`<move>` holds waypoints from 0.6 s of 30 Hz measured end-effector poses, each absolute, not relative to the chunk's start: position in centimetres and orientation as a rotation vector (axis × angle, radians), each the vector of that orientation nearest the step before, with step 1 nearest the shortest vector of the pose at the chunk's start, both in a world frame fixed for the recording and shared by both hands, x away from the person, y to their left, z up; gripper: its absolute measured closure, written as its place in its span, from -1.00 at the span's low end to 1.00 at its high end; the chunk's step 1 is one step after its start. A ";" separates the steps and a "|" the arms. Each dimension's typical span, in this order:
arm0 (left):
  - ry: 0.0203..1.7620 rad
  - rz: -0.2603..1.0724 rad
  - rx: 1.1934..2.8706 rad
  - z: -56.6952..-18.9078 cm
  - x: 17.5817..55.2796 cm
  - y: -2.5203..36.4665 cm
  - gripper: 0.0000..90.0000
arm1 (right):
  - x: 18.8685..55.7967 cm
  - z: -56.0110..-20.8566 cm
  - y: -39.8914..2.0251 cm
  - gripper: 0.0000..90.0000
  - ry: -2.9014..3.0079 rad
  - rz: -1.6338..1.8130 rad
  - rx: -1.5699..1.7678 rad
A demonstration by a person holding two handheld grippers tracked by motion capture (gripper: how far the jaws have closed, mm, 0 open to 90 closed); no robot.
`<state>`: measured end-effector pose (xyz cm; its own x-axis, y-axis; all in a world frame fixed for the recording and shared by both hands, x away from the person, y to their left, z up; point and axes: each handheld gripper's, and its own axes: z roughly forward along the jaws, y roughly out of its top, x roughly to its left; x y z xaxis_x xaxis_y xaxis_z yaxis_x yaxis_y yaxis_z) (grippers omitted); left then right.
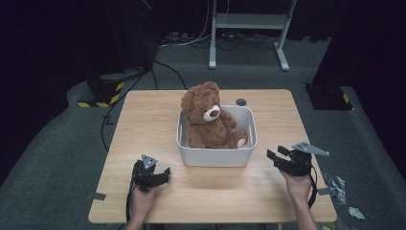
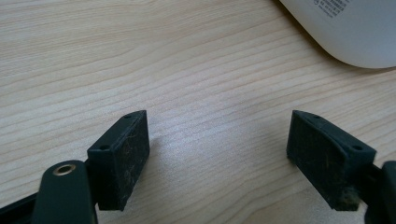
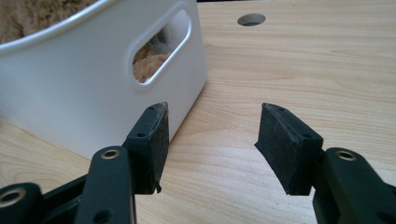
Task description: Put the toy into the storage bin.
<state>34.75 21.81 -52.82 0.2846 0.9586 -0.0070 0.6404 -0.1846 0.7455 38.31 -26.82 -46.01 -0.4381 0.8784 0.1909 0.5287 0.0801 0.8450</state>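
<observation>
A brown teddy bear [image 1: 207, 117] sits upright inside a white plastic bin [image 1: 216, 156] in the middle of the wooden table [image 1: 143, 120]. My left gripper [image 1: 165, 173] rests low at the bin's front left, open, its jaws wide apart over bare wood [image 2: 217, 140]. The bin's rounded corner [image 2: 355, 32] shows at the upper right of the left gripper view. My right gripper [image 1: 275, 154] hovers just right of the bin, open with nothing between its jaws [image 3: 212, 140]. The bin's side wall with its handle slot [image 3: 161, 46] stands close by its left jaw; brown fur shows through the slot.
A round hole [image 1: 241, 102] in the tabletop lies behind the bin [image 3: 251, 19]. Crumpled plastic scraps [image 1: 337, 184] lie on the floor at the table's right. A metal stand [image 1: 249, 21] and cables are on the floor beyond the table.
</observation>
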 end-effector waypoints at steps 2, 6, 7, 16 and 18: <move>1.431 0.632 1.914 -52.8 34.7 21.8 -0.53 | 38.5 -46.1 -26.8 -0.05 1.997 1.299 1.399; 1.432 0.631 1.918 -52.8 34.7 21.8 -0.54 | 38.9 -46.3 -26.6 -0.05 2.003 1.285 1.413; 1.432 0.631 1.917 -52.8 34.7 21.8 -0.54 | 38.9 -46.4 -26.5 -0.05 2.005 1.277 1.415; 1.432 0.631 1.914 -52.8 34.7 21.8 -0.54 | 39.6 -47.0 -26.3 -0.06 2.017 1.204 1.426; 1.429 0.632 1.914 -52.8 34.8 21.8 -0.54 | 39.8 -47.2 -26.1 -0.06 2.028 1.178 1.427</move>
